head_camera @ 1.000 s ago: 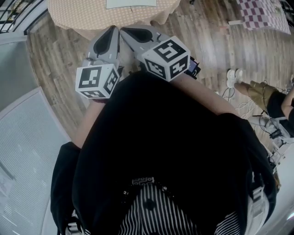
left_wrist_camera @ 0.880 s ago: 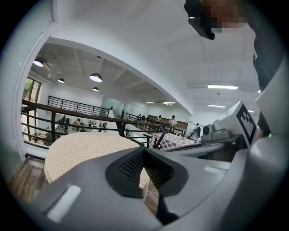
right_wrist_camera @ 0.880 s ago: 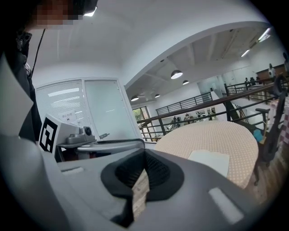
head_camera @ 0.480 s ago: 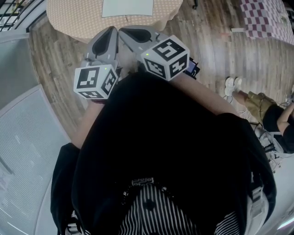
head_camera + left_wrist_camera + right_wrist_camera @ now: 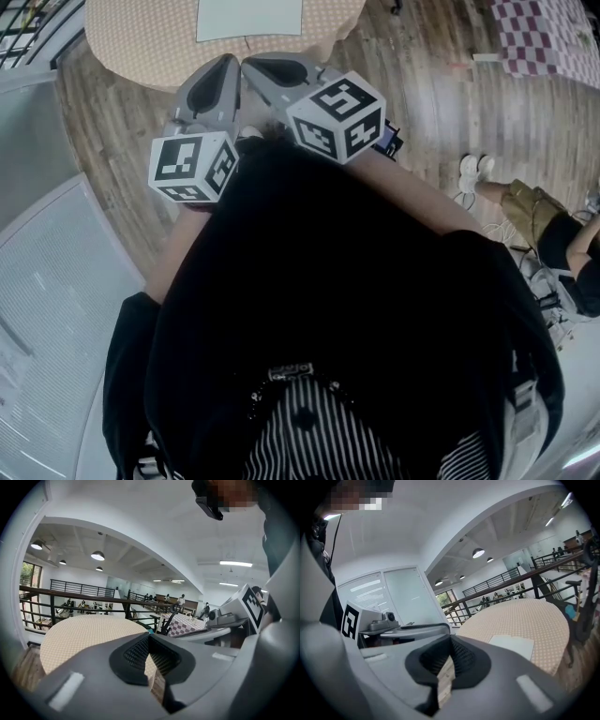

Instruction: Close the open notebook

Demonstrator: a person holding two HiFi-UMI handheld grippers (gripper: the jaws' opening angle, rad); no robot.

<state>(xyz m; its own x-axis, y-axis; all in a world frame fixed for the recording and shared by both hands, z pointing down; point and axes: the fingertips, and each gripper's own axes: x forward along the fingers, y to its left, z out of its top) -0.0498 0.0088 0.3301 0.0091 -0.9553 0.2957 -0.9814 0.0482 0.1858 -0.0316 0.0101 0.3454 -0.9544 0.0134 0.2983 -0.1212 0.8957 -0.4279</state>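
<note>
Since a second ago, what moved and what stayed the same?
The round table and the white notebook on it slid further into the head view: the person came closer. Nothing was grabbed or dropped. The left tongs and right tongs stay shut, empty, side by side.

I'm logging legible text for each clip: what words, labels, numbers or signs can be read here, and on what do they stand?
No words or numbers can be read in any view.
Left cube and right cube: black-and-white square codes, no letters.
Notebook: the page looks blank white; any writing is too far off to make out.
Collar print on the person's top: too small to read.
</note>
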